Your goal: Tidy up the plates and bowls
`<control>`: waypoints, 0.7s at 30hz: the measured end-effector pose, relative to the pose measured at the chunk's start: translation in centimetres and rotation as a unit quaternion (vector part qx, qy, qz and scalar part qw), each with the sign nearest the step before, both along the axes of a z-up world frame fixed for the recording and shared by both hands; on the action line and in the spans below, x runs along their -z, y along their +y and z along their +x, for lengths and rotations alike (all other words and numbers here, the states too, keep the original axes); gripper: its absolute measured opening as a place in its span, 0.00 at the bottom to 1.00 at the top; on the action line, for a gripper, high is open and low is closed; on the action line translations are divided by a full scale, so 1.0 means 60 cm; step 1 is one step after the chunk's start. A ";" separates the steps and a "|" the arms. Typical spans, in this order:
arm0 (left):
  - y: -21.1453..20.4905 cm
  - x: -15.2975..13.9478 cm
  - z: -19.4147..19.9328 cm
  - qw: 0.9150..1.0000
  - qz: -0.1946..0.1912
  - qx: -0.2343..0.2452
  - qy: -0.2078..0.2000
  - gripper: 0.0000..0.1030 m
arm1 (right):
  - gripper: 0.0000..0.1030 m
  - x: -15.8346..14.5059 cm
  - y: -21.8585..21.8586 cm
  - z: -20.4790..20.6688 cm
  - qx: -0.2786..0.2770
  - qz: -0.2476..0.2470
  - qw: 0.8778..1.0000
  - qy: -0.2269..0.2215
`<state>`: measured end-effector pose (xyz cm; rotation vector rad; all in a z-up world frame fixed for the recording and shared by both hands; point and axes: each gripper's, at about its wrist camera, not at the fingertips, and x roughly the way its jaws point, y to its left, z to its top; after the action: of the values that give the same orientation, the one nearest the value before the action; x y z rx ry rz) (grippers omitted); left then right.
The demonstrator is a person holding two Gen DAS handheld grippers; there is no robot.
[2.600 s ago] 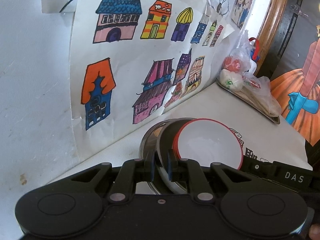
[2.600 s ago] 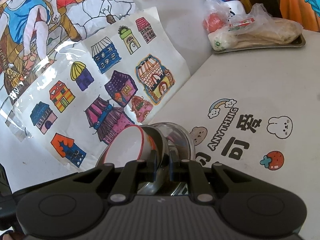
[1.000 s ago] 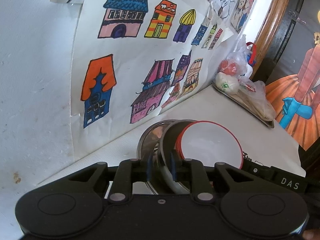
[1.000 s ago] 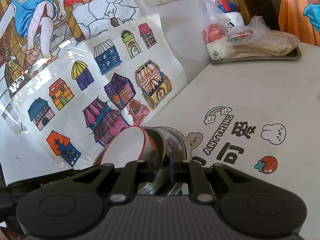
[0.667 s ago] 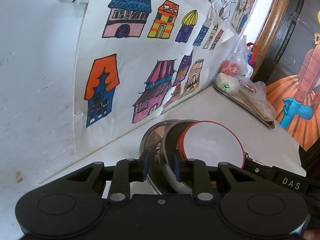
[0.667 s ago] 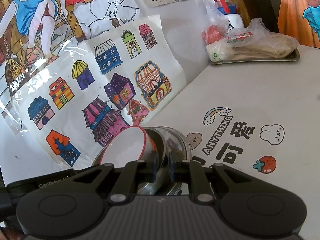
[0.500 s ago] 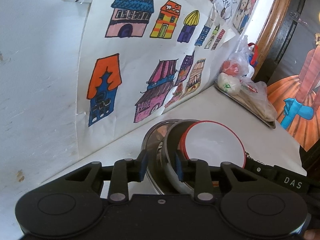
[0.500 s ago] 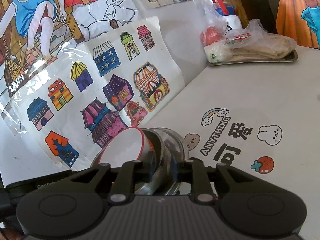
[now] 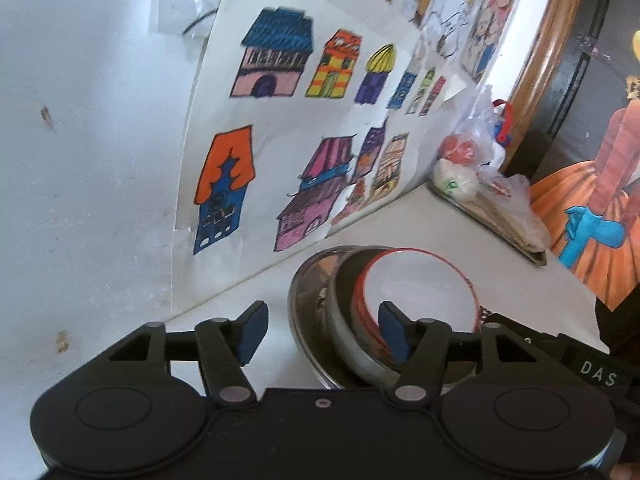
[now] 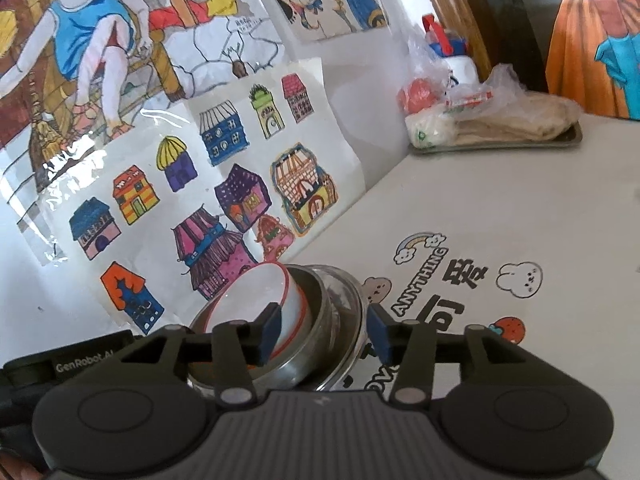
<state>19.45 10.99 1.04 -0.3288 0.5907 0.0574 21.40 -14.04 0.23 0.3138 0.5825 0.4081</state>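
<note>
A nested stack stands on the white table by the wall: a steel plate (image 9: 304,300) (image 10: 352,292) at the bottom, a steel bowl (image 9: 340,320) (image 10: 308,344) in it, and a white bowl with a red rim (image 9: 420,280) (image 10: 256,296) on top. My left gripper (image 9: 320,332) is open, its fingers either side of the stack's left rim. My right gripper (image 10: 322,334) is open, its fingers either side of the stack's right rim. Neither holds anything.
A sheet of house drawings (image 9: 304,128) (image 10: 224,200) hangs on the wall right behind the stack. A metal tray (image 10: 496,144) (image 9: 500,224) with bagged food sits at the table's far end. Cartoon stickers (image 10: 460,276) mark the tabletop to the right.
Both grippers were shut on the stack's rims and have opened wide, letting go. The stack now rests on the table.
</note>
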 end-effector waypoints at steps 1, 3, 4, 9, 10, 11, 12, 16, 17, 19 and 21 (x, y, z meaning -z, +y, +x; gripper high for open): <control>-0.003 -0.003 -0.004 1.000 0.004 0.001 -0.004 0.65 | 0.56 -0.003 -0.002 -0.007 0.003 -0.002 1.000 -0.007; -0.008 -0.008 -0.015 1.000 0.008 0.003 -0.013 0.69 | 0.59 -0.010 -0.007 -0.020 0.009 -0.006 1.000 -0.018; -0.009 -0.011 -0.020 1.000 0.008 0.003 -0.018 0.69 | 0.61 -0.014 -0.011 -0.028 0.014 -0.008 1.000 -0.026; -0.019 -0.024 -0.052 0.999 0.017 0.003 -0.048 0.82 | 0.72 -0.028 -0.027 -0.069 0.034 -0.020 0.998 -0.058; -0.022 -0.025 -0.059 0.998 0.021 0.004 -0.054 0.83 | 0.74 -0.030 -0.030 -0.077 0.039 -0.022 0.997 -0.064; -0.025 -0.026 -0.066 0.998 0.024 0.005 -0.059 0.84 | 0.75 -0.032 -0.035 -0.087 0.043 -0.023 0.996 -0.070; -0.028 -0.027 -0.073 0.998 0.027 0.006 -0.063 0.86 | 0.79 -0.034 -0.038 -0.096 0.048 -0.024 0.996 -0.074; -0.041 -0.029 -0.102 0.996 0.035 0.010 -0.086 0.93 | 0.85 -0.038 -0.053 -0.131 0.065 -0.028 0.993 -0.091; -0.044 -0.029 -0.109 0.995 0.038 0.012 -0.091 0.93 | 0.86 -0.038 -0.056 -0.141 0.070 -0.030 0.993 -0.095; -0.051 -0.029 -0.123 0.994 0.044 0.015 -0.100 0.96 | 0.88 -0.039 -0.064 -0.162 0.078 -0.033 0.991 -0.103; -0.057 -0.027 -0.140 0.992 0.049 0.017 -0.112 0.99 | 0.94 -0.038 -0.071 -0.182 0.086 -0.036 0.989 -0.111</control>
<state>11.05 7.55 2.68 -0.2257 0.3690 0.0153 10.48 -18.28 2.51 0.2431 0.3474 0.2505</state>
